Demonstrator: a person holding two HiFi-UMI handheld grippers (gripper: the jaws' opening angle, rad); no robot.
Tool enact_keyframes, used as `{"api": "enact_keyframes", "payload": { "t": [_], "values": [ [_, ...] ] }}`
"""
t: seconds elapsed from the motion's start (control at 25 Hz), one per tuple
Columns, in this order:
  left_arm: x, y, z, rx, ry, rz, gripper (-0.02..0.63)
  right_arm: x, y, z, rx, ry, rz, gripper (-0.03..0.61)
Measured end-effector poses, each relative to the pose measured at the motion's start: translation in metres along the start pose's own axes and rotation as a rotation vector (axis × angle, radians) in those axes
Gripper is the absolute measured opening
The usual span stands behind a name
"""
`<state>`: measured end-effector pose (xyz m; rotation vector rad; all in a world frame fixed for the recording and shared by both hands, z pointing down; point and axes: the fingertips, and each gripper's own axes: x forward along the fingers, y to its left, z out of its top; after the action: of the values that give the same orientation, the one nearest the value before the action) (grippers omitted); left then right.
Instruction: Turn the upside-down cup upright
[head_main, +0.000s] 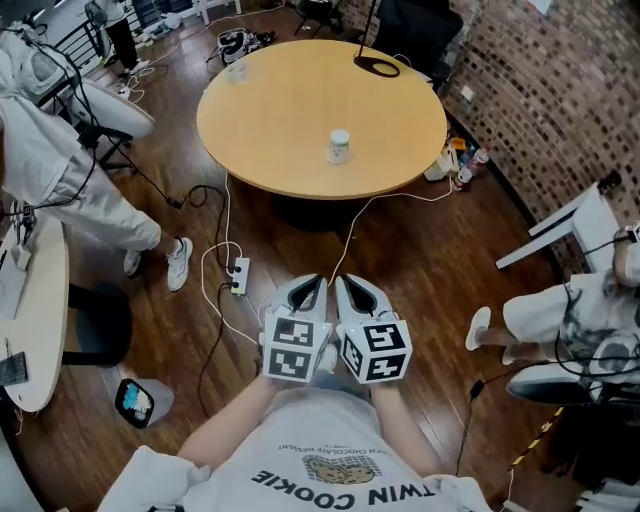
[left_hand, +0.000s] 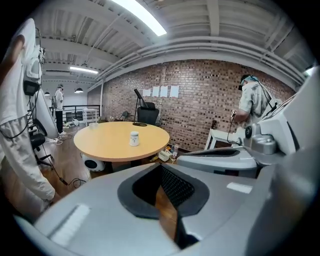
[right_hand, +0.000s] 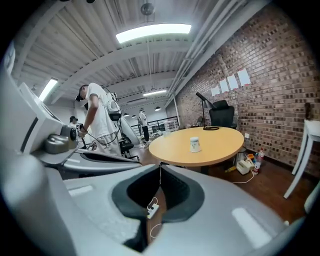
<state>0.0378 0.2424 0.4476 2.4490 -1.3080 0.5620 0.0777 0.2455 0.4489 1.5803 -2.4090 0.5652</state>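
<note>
Head view: cup (head_main: 339, 146) on table (head_main: 270, 100); left hand-held gripper (head_main: 312, 285), right hand-held gripper (head_main: 347, 285) closed, empty per own views.

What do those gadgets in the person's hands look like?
Left gripper and right gripper match: smooth pale-grey shells tapering to two jaws lined with black padding. Each carries a white cube printed with black square markers. The person wears a light short-sleeved T-shirt with lettering.
</note>
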Motion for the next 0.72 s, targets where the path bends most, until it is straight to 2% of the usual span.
{"api": "enact_keyframes", "payload": {
  "t": [0.28,0.72],
  "values": [
    [0.048,0.002,0.03,0.018,-0.014,0.039,0.006,0.027,-0.048,0.021,-0.018,-0.004,0.022,0.005],
    [0.1,0.023,0.056,0.01,-0.001,0.051,0.006,0.077,-0.08,0.045,-0.035,-0.001,0.06,0.006]
  ]
}}
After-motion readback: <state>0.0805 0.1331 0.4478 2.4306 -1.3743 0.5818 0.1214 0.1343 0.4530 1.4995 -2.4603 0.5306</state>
